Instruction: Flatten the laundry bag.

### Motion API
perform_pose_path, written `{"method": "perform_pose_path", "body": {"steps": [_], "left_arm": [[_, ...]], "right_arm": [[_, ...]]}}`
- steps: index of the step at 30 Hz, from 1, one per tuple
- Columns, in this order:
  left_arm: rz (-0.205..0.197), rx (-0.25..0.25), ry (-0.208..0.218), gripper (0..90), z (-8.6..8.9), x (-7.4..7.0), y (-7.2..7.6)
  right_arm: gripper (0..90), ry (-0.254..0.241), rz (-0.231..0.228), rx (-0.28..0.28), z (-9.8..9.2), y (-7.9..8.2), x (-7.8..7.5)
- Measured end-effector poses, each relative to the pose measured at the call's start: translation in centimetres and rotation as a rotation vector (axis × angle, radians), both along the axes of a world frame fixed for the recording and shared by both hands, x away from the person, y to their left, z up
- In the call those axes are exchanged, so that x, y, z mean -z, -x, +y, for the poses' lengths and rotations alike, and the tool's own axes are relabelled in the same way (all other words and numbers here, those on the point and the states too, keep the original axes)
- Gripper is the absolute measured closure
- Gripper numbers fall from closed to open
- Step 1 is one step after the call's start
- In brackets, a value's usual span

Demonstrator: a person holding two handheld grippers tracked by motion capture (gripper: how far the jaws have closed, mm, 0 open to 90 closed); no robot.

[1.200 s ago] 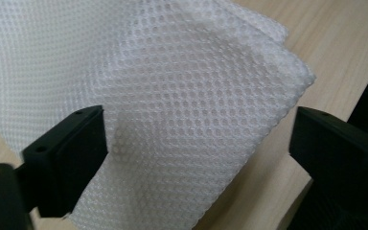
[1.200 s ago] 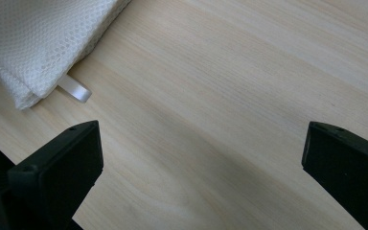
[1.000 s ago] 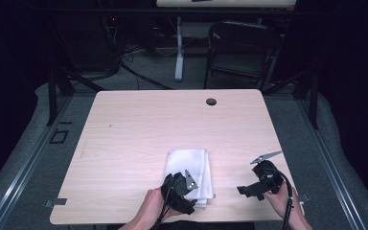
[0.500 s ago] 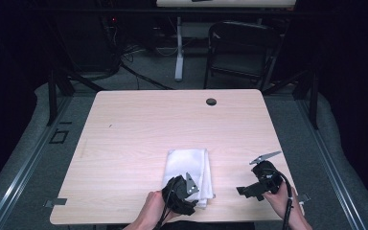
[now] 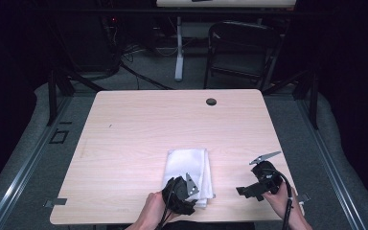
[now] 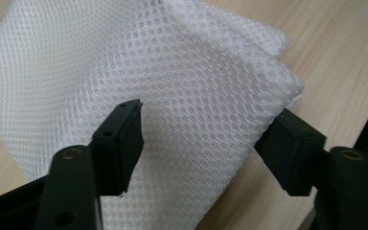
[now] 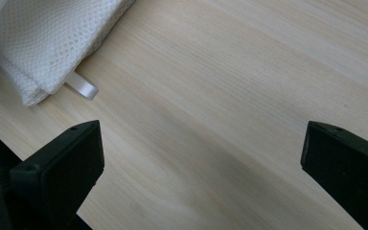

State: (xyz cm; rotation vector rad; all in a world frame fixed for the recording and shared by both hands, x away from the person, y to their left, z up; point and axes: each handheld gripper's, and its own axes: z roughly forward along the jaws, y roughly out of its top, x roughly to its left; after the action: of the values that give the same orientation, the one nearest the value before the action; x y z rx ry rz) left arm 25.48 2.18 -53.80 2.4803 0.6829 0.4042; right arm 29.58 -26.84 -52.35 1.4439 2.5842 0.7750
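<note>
Your left gripper (image 6: 199, 143) has its fingers (image 6: 122, 143) straddling the near corner of the folded white mesh cloth (image 6: 172, 81). One finger rests on top of the fabric and the other sits just off its folded edge. They have just been closing in, with the cloth between them, but they do not yet pinch it, so the grip is not made. That corner is a sensible place to bite: all the stacked layers meet there, so one squeeze would likely catch the whole fold rather than a single sheet.

The cloth lies flat on the bench (image 5: 139, 134), near the front edge and a little right of the middle, with your left gripper (image 5: 179, 194) over its near end. A small white loop (image 7: 82, 86) pokes out from under one corner.

Your right gripper (image 7: 201, 158) hangs with its fingers (image 7: 69, 163) spread wide over bare wood, grasping nothing. It is held apart from the cloth, to its right (image 5: 261, 179), probably so it stays clear while the left takes hold and is free to take another corner.
</note>
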Motion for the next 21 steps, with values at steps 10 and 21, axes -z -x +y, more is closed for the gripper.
{"method": "perform_pose_path", "body": {"steps": [10, 21], "left_arm": [[-0.025, 0.009, 0.072, 67.2, 0.7, -0.5, -0.1], [-0.058, -0.019, 0.162, 87.8, 1.7, -1.7, 0.0]], "right_arm": [[0.9, -0.005, 0.014, -0.008, 0.0, -0.1, 0.0], [1.2, -0.011, 0.011, -0.011, 0.1, 0.1, -0.1]]}}
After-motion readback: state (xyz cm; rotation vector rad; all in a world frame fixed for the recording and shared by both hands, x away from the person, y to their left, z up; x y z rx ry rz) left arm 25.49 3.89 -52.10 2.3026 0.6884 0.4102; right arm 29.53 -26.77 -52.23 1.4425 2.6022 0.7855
